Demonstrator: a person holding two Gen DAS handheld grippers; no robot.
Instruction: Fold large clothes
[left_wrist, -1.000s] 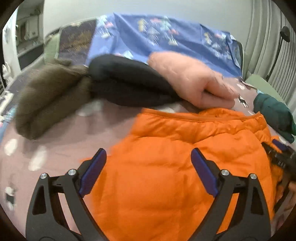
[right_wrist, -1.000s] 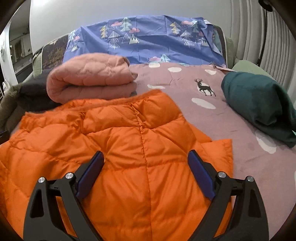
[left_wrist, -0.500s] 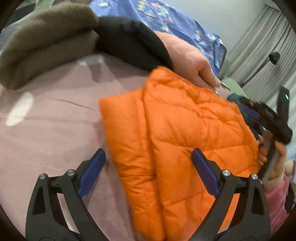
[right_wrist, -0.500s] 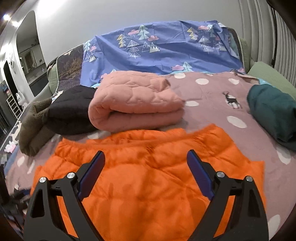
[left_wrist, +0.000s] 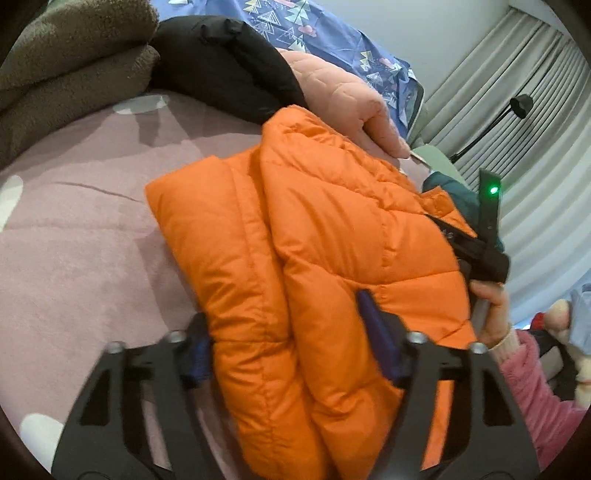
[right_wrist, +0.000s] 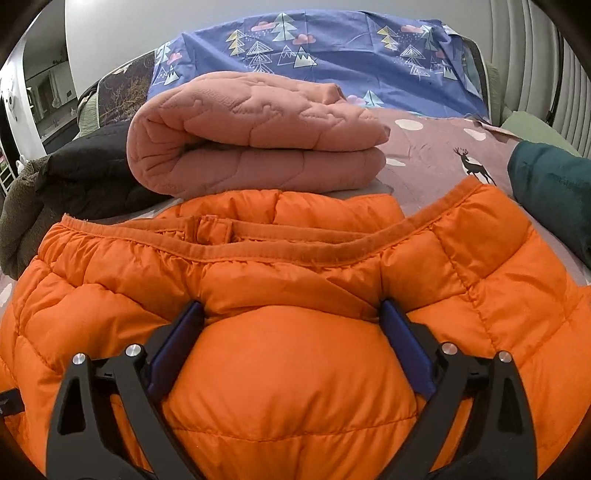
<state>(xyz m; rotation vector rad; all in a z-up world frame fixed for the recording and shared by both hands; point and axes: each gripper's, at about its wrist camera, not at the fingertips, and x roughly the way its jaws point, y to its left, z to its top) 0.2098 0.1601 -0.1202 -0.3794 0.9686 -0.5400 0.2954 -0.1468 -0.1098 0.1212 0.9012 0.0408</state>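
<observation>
A folded orange puffer jacket (left_wrist: 317, 236) lies on the mauve bedspread (left_wrist: 81, 221). My left gripper (left_wrist: 284, 332) straddles the near end of the folded bundle, its blue pads pressed into both sides. In the right wrist view the jacket (right_wrist: 295, 387) fills the lower frame, hem band uppermost. My right gripper (right_wrist: 291, 325) has a bulge of the jacket squeezed between its blue pads. The right gripper also shows in the left wrist view (left_wrist: 480, 251), at the jacket's far side, held by a hand in a pink sleeve.
Folded clothes lie along the back of the bed: a pink quilted piece (right_wrist: 255, 133), a black one (left_wrist: 229, 62), an olive fleece (left_wrist: 70, 59) and a dark green one (right_wrist: 554, 192) on the right. A blue tree-print sheet (right_wrist: 332, 48) hangs behind. Curtains (left_wrist: 524, 122) stand at right.
Both grippers have moved in and closed their pads onto the orange jacket; half a second ago both stood wide open above it. The jacket is now bunched between the pads.
</observation>
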